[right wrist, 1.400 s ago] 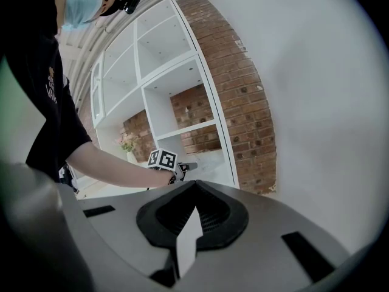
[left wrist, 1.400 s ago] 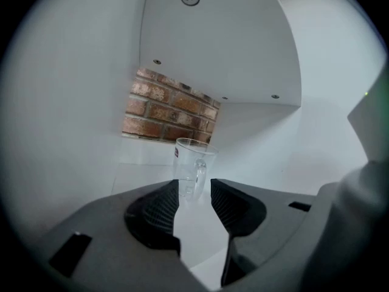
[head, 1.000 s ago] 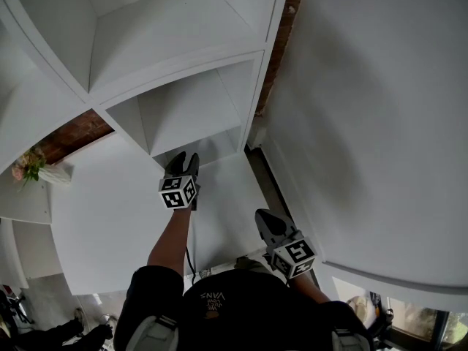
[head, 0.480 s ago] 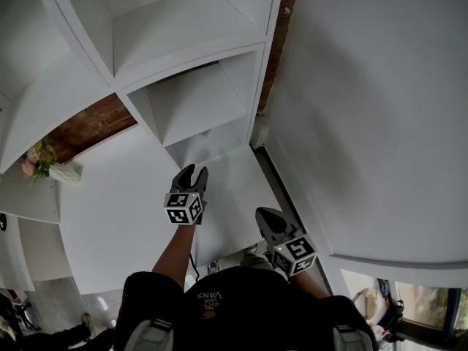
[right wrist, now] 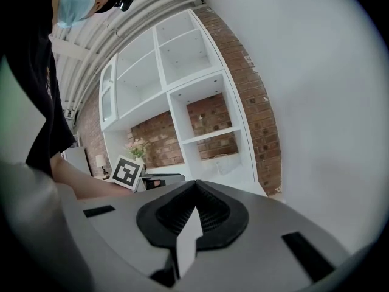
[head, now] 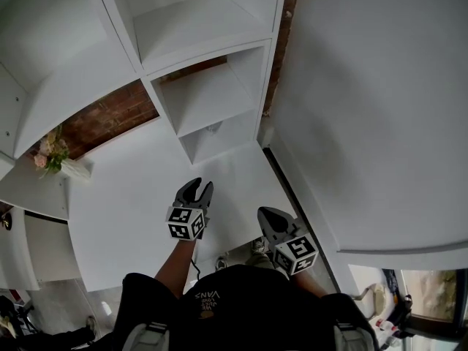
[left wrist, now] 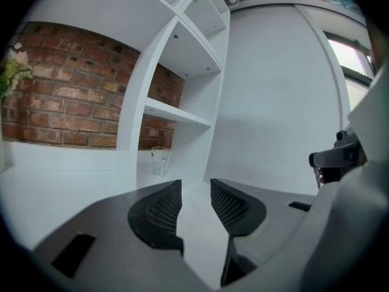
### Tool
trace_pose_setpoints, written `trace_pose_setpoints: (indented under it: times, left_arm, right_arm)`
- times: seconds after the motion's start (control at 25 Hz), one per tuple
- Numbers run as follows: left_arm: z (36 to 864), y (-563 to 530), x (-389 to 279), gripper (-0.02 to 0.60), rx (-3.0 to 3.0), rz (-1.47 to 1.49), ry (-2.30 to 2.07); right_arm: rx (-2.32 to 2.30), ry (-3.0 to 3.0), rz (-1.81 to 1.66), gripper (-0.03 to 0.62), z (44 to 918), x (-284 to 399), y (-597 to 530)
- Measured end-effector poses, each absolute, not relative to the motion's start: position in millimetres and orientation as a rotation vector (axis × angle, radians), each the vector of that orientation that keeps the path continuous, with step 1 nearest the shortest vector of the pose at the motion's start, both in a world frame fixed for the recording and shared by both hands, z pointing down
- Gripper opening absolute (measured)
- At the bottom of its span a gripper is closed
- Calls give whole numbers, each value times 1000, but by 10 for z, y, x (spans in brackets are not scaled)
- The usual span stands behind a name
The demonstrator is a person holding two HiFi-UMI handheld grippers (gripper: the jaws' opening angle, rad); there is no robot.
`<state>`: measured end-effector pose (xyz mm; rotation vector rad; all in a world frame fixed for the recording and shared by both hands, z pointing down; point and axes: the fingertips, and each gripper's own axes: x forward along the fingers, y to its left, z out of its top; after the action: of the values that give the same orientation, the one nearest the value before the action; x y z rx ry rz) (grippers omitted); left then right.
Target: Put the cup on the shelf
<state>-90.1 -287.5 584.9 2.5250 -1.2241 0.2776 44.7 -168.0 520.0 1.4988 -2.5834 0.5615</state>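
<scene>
Ahead of the left gripper [head: 196, 190], whose jaws are apart, the cup [head: 213, 128] stands in the white shelf's [head: 212, 86] lowest compartment; the right gripper [head: 269, 216] hangs beside it.

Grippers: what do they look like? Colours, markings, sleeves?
Left gripper and right gripper match: grey bodies, dark grid-textured fingers, each with a white cube of black square markers. The person wears a black top; the left forearm is uncovered.

Clear cup [left wrist: 159, 160] upright in white shelf's [left wrist: 176, 113] bottom compartment
</scene>
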Motion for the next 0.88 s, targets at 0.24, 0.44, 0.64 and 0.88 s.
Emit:
trace_pose_setpoints:
  times: [0.24, 0.44, 0.64, 0.88]
  left_arm:
    - [5626, -2525, -1000, 144, 2573, 232, -1196]
    - [5493, -2262, -1073, 135, 2597, 194, -1164]
    - [5420, -2012, -1174, 130, 2633, 202, -1138]
    - [5368, -1727, -1311, 126, 2652, 185, -1089]
  right_arm:
    - [1529, -2585, 539, -5, 5153, 308, -1507]
    - [1561, -2573, 534, -5, 5152, 215, -1372]
    - [1580, -2567, 514, -5, 5147, 78, -1264]
    - [1600, -2558, 511, -5, 5186, -82, -1130]
